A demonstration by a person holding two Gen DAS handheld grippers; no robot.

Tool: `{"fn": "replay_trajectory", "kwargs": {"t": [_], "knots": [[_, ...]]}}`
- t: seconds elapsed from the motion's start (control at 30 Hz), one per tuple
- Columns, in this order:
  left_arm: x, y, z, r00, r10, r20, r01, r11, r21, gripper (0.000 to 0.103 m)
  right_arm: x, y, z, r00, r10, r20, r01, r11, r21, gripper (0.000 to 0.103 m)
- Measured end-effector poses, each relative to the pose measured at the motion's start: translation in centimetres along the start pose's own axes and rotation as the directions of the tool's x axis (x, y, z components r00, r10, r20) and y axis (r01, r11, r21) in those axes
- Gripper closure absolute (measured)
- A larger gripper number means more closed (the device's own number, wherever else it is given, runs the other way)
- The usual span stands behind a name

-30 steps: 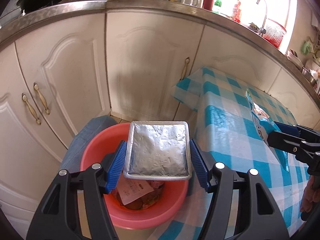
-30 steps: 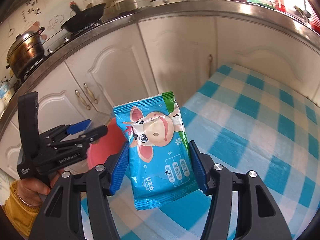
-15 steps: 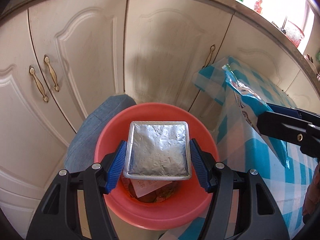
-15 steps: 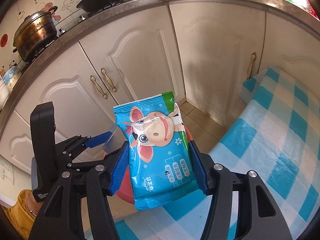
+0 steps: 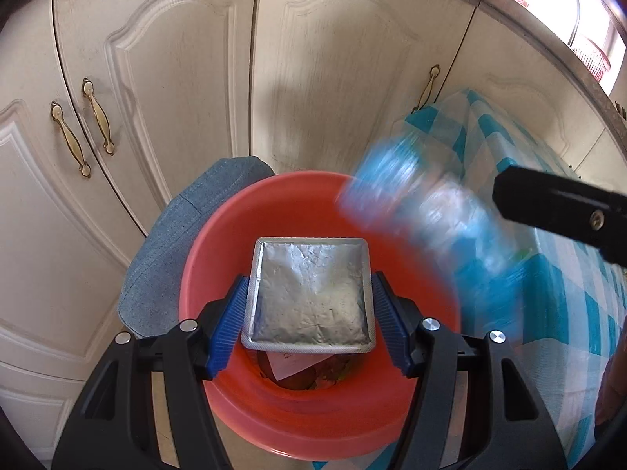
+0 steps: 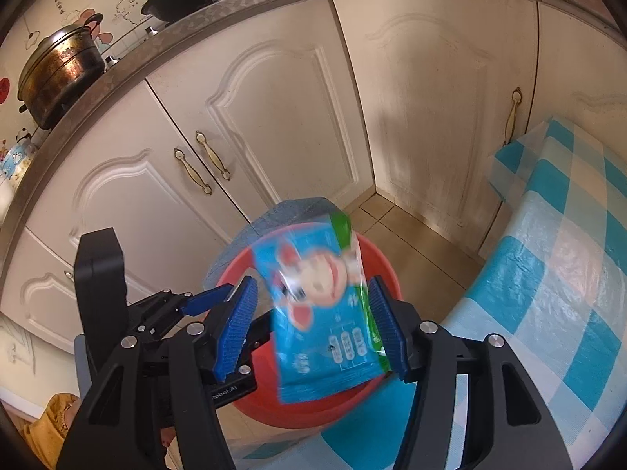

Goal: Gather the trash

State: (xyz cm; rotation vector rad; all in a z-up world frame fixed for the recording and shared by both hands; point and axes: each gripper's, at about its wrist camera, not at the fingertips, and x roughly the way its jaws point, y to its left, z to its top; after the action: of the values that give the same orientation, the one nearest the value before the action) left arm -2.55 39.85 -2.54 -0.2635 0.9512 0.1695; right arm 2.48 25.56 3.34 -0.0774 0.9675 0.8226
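Both grippers have been swung off the checked table (image 6: 556,274) and brought over the red basin (image 5: 282,203) since the earlier frames. A foil tray (image 5: 309,293) is clamped at about half width by the left gripper (image 5: 309,313), right above the trash already inside. The blue snack packet (image 6: 325,313) is pinched loosely in the right gripper (image 6: 313,329), blurred and tilted. It could easily be dropped past the rim if released now.
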Motion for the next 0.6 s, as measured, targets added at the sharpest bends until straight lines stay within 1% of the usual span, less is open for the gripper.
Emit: {"fn": "replay_trajectory", "kwargs": {"t": [0.13,0.17,0.2,0.23,0.27,0.3,0.4,0.47,0.6], "knots": [[0.6,0.3,-0.2,1.0,0.0,-0.012,0.0,1.0,0.003,0.04,-0.2,0.2,0.3,1.0,-0.025,0.018,0.025,1.0,-0.015,0.043],[0.8,0.2,-0.2,1.0,0.004,-0.017,-0.003,1.0,0.012,0.039,-0.5,0.2,0.3,0.999,-0.032,0.029,0.032,0.999,-0.016,0.042],[0.9,0.2,-0.3,1.0,0.009,-0.019,-0.008,1.0,0.018,0.037,-0.7,0.1,0.3,0.999,-0.035,0.036,0.036,0.999,-0.014,0.038],[1.0,0.2,-0.3,1.0,0.02,-0.02,-0.019,0.999,0.025,0.029,-1.1,0.0,0.3,0.998,-0.04,0.046,0.041,0.999,-0.009,0.035],[1.0,0.2,-0.3,0.999,0.037,-0.021,-0.036,0.999,0.03,0.016,-1.5,-0.1,0.2,0.997,-0.046,0.055,0.046,0.999,-0.005,0.027],[0.9,0.2,-0.3,0.999,0.048,-0.018,-0.048,0.998,0.031,0.014,-1.9,-0.3,0.2,0.997,-0.052,0.062,0.053,0.999,-0.002,0.022],[0.4,0.4,0.0,0.998,0.067,0.007,-0.067,0.997,0.036,0.014,-3.5,-0.7,-0.4,0.991,-0.09,0.094,0.091,0.996,-0.002,0.019],[-0.2,0.2,0.3,0.995,0.094,0.018,-0.095,0.995,0.039,0.014,-4.5,-1.2,-0.9,0.987,-0.119,0.111,0.118,0.993,0.017,0.015],[-2.5,-1.1,1.2,0.983,0.152,0.101,-0.16,0.985,0.068,0.013,-6.5,-2.5,-1.9,0.977,-0.154,0.146,0.145,0.987,0.068,0.015]]}}
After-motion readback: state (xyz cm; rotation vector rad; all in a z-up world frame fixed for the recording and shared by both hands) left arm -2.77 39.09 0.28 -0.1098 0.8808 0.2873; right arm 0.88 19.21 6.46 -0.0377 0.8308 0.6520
